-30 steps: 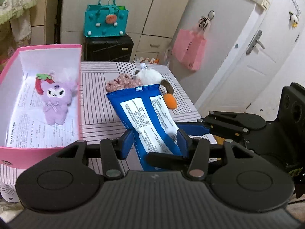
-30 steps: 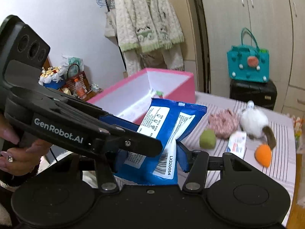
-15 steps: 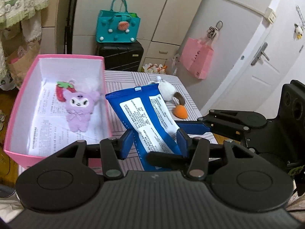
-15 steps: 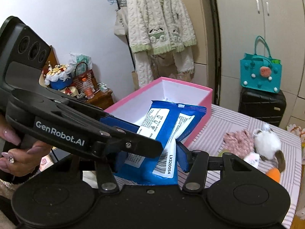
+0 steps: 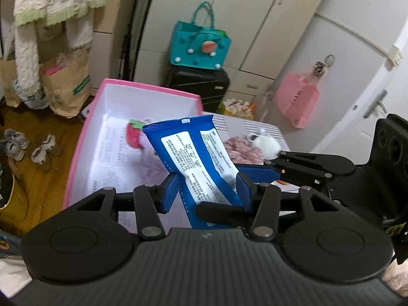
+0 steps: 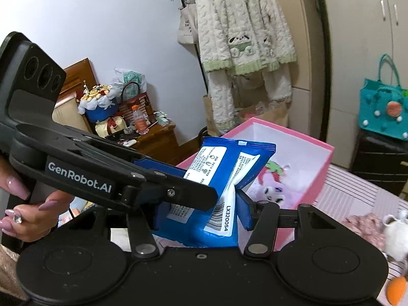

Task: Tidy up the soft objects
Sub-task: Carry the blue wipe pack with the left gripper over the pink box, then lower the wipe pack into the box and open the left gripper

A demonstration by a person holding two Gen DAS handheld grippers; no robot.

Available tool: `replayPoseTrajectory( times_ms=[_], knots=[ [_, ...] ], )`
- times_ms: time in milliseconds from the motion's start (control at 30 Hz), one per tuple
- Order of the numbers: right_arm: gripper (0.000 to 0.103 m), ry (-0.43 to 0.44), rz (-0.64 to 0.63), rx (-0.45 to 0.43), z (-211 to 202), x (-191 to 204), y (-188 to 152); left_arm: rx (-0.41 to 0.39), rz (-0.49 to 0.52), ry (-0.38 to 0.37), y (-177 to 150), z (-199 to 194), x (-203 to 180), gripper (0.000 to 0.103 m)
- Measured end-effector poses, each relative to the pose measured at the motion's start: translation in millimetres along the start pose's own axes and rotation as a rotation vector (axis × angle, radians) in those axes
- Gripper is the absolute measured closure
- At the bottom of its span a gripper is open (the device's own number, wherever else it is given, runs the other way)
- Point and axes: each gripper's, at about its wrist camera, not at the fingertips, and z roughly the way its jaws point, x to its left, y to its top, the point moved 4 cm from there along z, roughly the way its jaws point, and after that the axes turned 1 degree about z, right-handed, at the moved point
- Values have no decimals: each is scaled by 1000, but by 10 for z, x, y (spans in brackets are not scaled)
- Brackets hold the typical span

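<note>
1. The pink box (image 5: 84, 137) filled the left middle of the left wrist view, open at the top, with a printed sheet on its floor and a purple plush (image 6: 274, 191) lying inside; in the right wrist view the box sat right of centre.
2. The table (image 5: 242, 125), under a striped cloth, ran off to the right of the box; a pink fluffy piece (image 5: 239, 148) and a white plush (image 5: 266, 144) lay on it, well apart from the box.
3. The blue pack (image 5: 196, 153) stood tilted in mid frame, its sealed top edge over the box's opening and clear of the box floor.
4. The left gripper (image 5: 206, 191) was clamped on the pack's lower part, both blue pads against its sides.
5. The right gripper (image 6: 201, 211) gripped the same pack from the other side, pads pressed into its crumpled base.
6. I judged the step to be carrying the pack into the box. Next, both hands needed to lower it beside the plush, then let go together.
</note>
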Motion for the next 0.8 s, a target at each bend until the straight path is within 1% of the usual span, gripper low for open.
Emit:
replayPoseTrajectory(
  times_ms=[133,267,400,533,567,600,667,800],
  knots=[
    [43,41,37,24,288,-70,55,35,-17,42,89,141,202,55],
    [43,88,78,63,620,-197,87,80,-25,81,172,366,411,55],
    [43,117,125,101,904,-347,72,131,-25,112,239,627,563,56],
    [43,133,187,138,1135,-529,66,187,-11,130,343,857,667,56],
    [43,132,178,150,1185,-555,71,208,-6,133,371,924,695,56],
    [43,130,169,168,1239,-583,80,229,-13,134,396,975,724,56],
    [43,144,200,211,1344,-648,93,269,-20,137,437,1069,776,56],
    [42,161,260,260,1494,-735,87,295,2,154,488,1182,795,56]
  ],
)
